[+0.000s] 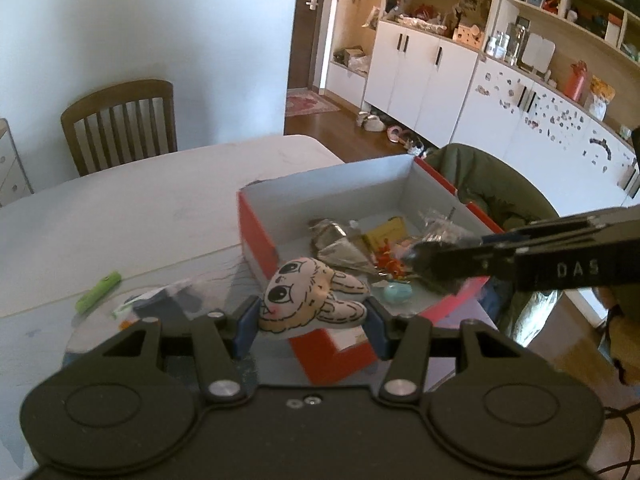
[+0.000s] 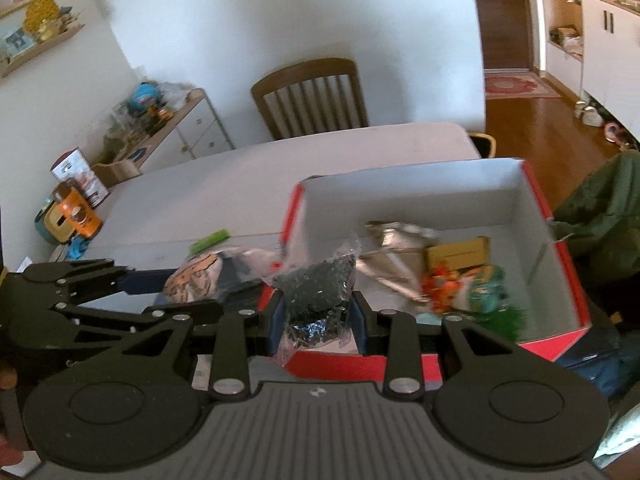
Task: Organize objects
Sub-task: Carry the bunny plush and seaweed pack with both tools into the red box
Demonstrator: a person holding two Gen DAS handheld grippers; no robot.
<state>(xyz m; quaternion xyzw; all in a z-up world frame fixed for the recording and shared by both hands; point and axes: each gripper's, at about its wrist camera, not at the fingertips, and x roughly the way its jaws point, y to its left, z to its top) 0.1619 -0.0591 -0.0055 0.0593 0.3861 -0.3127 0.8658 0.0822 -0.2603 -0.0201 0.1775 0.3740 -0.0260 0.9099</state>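
Note:
My left gripper (image 1: pixel 312 322) is shut on a flat plush rabbit face (image 1: pixel 310 298), held just above the near left corner of the red box (image 1: pixel 256 220). My right gripper (image 2: pixel 318 320) is shut on a clear bag of small black pieces (image 2: pixel 320 292), over the box's near rim (image 2: pixel 360 364). In the left wrist view the right gripper (image 1: pixel 424 266) reaches in from the right with the bag (image 1: pixel 436 248) over the box. Inside the box lie a shiny foil packet (image 1: pixel 340 244), a yellow card (image 1: pixel 386 232), an orange toy (image 1: pixel 390 264) and a teal item (image 1: pixel 396 292).
A green marker (image 1: pixel 98 292) and a clear packet with dark contents (image 1: pixel 168 300) lie on the white table (image 1: pixel 140 200) left of the box. A wooden chair (image 1: pixel 120 124) stands at the far side. A green-padded seat (image 1: pixel 492 184) is right of the box.

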